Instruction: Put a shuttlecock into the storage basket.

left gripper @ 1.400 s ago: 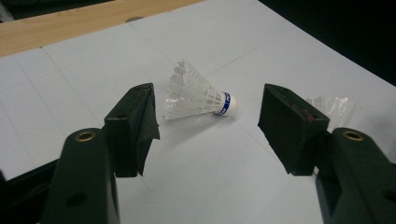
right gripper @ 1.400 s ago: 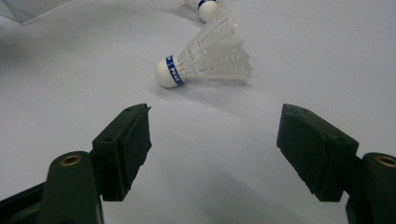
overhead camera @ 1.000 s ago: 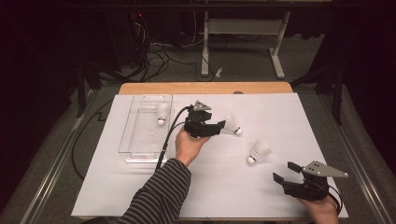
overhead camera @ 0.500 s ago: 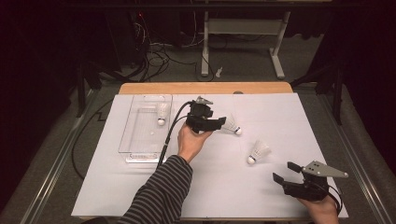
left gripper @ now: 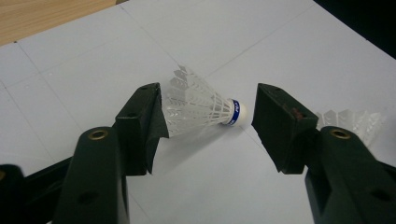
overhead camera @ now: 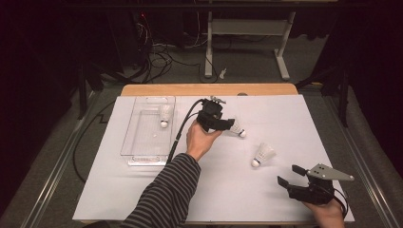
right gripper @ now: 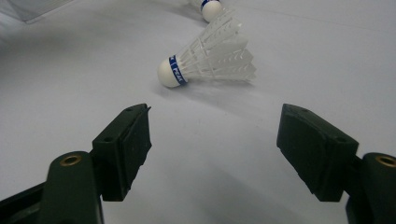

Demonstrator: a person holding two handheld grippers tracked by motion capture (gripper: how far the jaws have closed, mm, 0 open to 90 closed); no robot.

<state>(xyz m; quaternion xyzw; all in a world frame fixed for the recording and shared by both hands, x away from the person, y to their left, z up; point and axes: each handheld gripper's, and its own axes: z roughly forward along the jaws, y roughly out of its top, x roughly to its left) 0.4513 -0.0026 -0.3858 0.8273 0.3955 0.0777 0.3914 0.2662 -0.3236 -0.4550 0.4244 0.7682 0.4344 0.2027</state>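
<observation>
Since the earlier frame, the left gripper (overhead camera: 227, 124) has been carried toward three o'clock, its jaws closing around a shuttlecock (left gripper: 201, 105) that lies on the white sheet (overhead camera: 190, 199); in the left gripper view one pad is seen at the feathers, the other still apart from the cork. A blue band with unreadable white lettering is shown there. At nine o'clock, the clear tray (overhead camera: 135, 142) holds another shuttlecock (overhead camera: 164, 115). At five o'clock, the right gripper (overhead camera: 290, 175) is held with jaws wide apart, facing a third shuttlecock (right gripper: 208, 63).
</observation>
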